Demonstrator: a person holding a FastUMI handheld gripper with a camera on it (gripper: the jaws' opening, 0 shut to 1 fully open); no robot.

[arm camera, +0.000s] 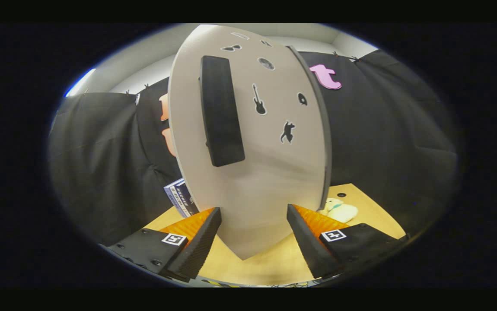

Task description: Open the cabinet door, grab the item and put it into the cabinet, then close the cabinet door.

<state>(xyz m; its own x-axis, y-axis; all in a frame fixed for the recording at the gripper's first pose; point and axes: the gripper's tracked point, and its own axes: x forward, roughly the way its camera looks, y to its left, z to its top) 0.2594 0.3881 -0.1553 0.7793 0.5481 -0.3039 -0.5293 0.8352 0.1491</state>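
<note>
A pale grey cabinet door (270, 172) with small black stickers stands close ahead of my gripper (253, 235), its lower part reaching down between the two fingers. A long black handle (221, 110) runs upright on the door's left half, above and beyond the left finger. The fingers are spread wide and neither presses on the door. A small white plush toy (340, 210) lies on the wooden tabletop (274, 263) just past the right finger, beside the door's right edge.
A blue and white box (180, 198) stands on the table behind the door's left edge, beyond the left finger. Black cloth walls close in the booth on both sides and behind.
</note>
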